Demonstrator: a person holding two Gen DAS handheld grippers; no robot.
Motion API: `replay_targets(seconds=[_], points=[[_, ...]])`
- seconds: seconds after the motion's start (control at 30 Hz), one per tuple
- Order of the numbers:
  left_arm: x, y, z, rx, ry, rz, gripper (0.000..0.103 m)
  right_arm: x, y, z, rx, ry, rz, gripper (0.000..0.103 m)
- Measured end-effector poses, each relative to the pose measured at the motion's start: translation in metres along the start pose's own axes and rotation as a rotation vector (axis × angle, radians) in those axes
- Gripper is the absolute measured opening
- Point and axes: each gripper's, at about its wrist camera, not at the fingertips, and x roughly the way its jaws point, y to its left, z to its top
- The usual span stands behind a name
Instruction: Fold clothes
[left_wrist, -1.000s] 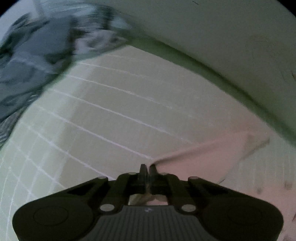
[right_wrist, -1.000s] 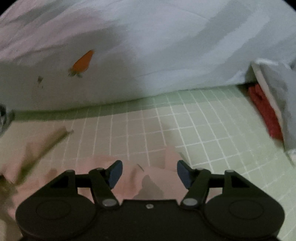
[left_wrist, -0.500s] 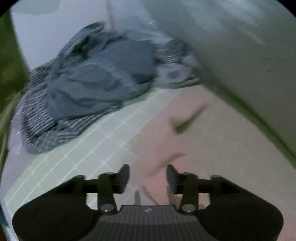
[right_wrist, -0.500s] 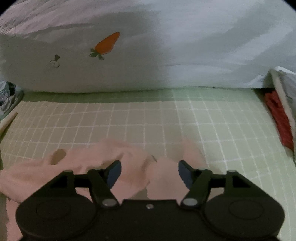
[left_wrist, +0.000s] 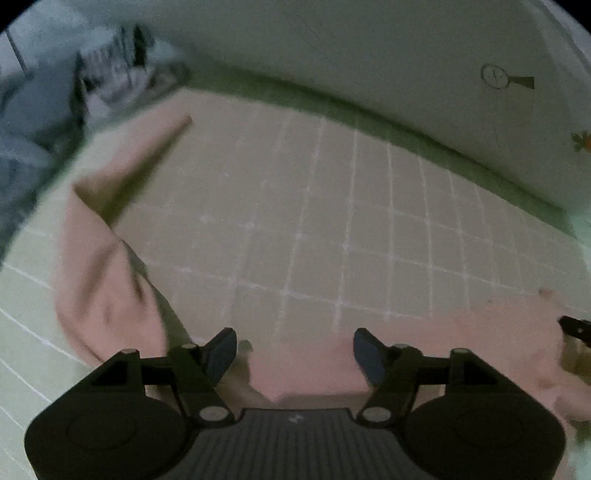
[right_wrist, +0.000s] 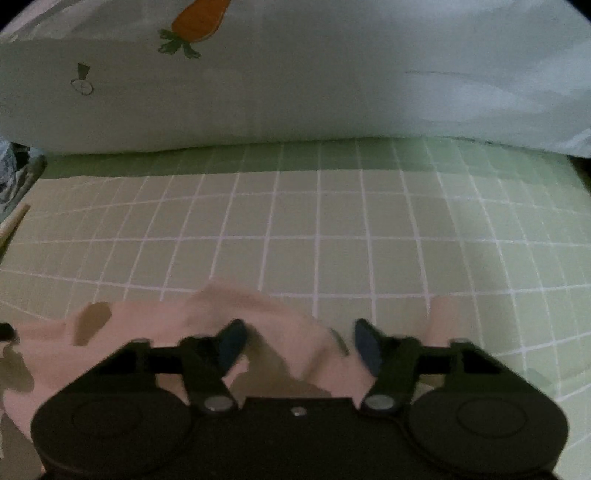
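Between the blue-padded fingers of the left gripper (left_wrist: 294, 349), whose jaws are spread and opening, lies the near edge of a soft pale pink garment (left_wrist: 314, 354), under the tips but not pinched. From there the cloth runs out toward 9 and 10 o'clock in a long blurred fold whose olive-brown lining shows along one edge, and toward 3 o'clock, where a dark tip of the other tool pokes in. The right gripper (right_wrist: 297, 341) stands with its jaws closing; a rumpled ridge of the same pink cloth rises between the pads, which do not yet press on it. The garment spreads to 9 o'clock of that gripper, with a brown patch showing. It rests on a light green bed sheet (right_wrist: 332, 229) with a white grid. At 12 o'clock lies a white quilt (right_wrist: 332, 85) printed with an orange carrot, and at 10 o'clock in the left view a blurred heap of grey clothes (left_wrist: 26, 122).
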Motion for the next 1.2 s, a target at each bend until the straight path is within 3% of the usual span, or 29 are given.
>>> replay_targets(seconds=[0.03,0.07,0.13,0.3,0.43,0.6,0.7,0.8,0.87,1.0,1.13,1.2], points=[[0.001,-0.002,-0.001,0.013,0.01,0.0,0.047,-0.001,-0.001,-0.001,-0.006,0.001,0.005,0.033],[0.002,-0.003,-0.002,0.026,0.024,0.007,0.029,-0.001,-0.001,-0.003,-0.015,0.001,0.012,0.012],[0.001,-0.003,-0.005,0.024,0.033,0.01,0.009,-0.007,-0.002,-0.006,-0.016,-0.014,0.026,0.007],[-0.023,-0.004,-0.01,0.027,-0.015,0.014,0.004,-0.053,-0.009,-0.019,0.029,-0.119,0.031,0.006],[-0.052,0.0,-0.032,0.059,-0.041,0.012,0.004,-0.102,-0.007,-0.044,0.059,-0.177,0.031,0.006],[-0.046,0.008,-0.075,0.049,0.053,0.029,0.001,-0.098,-0.007,-0.1,0.035,-0.043,-0.013,0.006],[-0.04,0.014,-0.094,0.003,0.11,0.012,0.003,-0.091,-0.008,-0.119,0.052,-0.003,-0.006,0.006],[-0.053,0.02,-0.093,-0.022,0.055,-0.001,0.007,-0.092,-0.004,-0.116,0.005,-0.014,-0.024,0.006],[-0.064,0.022,-0.085,-0.037,-0.009,-0.018,0.025,-0.091,-0.002,-0.113,-0.012,-0.016,-0.028,0.006],[-0.074,0.021,-0.063,-0.024,-0.105,-0.03,0.041,-0.089,-0.005,-0.115,0.0,-0.019,-0.023,0.006],[-0.058,0.01,-0.04,0.049,-0.114,-0.061,0.064,-0.084,-0.003,-0.111,0.014,-0.031,-0.022,0.006],[-0.043,0.005,-0.031,0.086,-0.095,-0.086,0.071,-0.085,-0.005,-0.109,0.028,-0.045,-0.024,0.006]])
